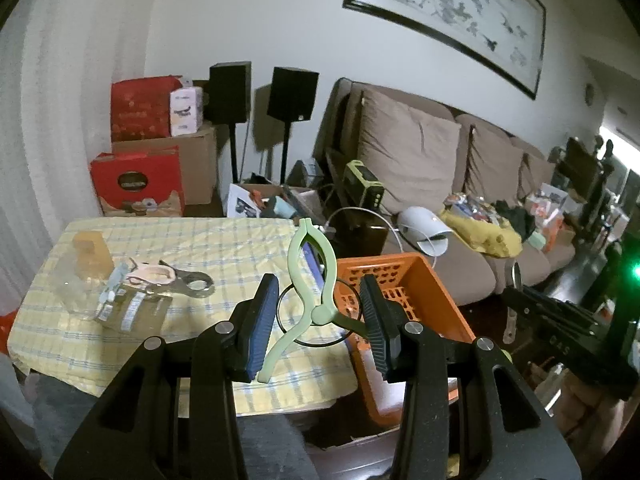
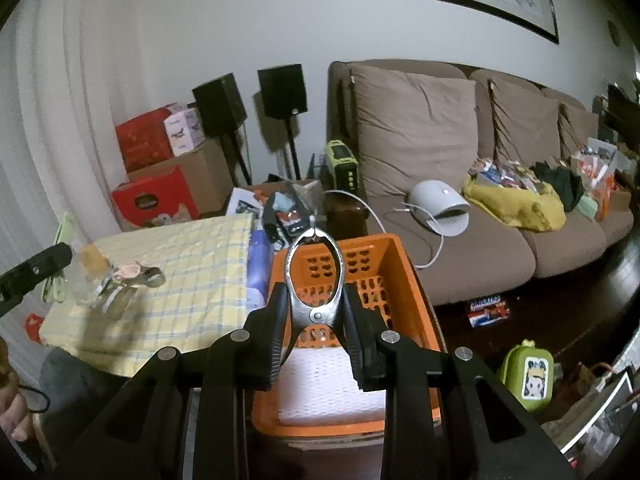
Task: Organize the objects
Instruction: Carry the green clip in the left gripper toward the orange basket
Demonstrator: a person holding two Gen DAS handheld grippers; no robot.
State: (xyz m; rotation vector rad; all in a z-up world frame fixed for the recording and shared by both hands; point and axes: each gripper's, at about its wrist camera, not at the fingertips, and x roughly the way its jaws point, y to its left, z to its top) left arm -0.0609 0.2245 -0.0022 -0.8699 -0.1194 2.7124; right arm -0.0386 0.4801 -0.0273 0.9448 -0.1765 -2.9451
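My left gripper [image 1: 318, 292] is shut on the handles of a pale green plastic clip [image 1: 310, 264], which stands up between the pads above the table's right edge. The right gripper [image 2: 316, 300] is shut on a silver metal clip [image 2: 315, 276], held over the orange basket [image 2: 404, 264]. That basket [image 1: 424, 276] stands at the right of the table, with a white pad [image 2: 332, 384] in its bottom. On the yellow checked cloth [image 1: 180, 240] lie a pink clip [image 1: 154, 274], another metal clip [image 1: 196, 284], a brown packet [image 1: 132, 310] and a clear container [image 1: 86, 264].
A brown sofa [image 2: 460, 240] with a white device [image 2: 440, 204] and a pile of bags runs along the right. Two black speakers [image 1: 260, 92] and red boxes [image 1: 138, 184] stand behind the table. A green case [image 2: 528, 372] lies on the dark floor. A hand [image 2: 16, 420] shows at lower left.
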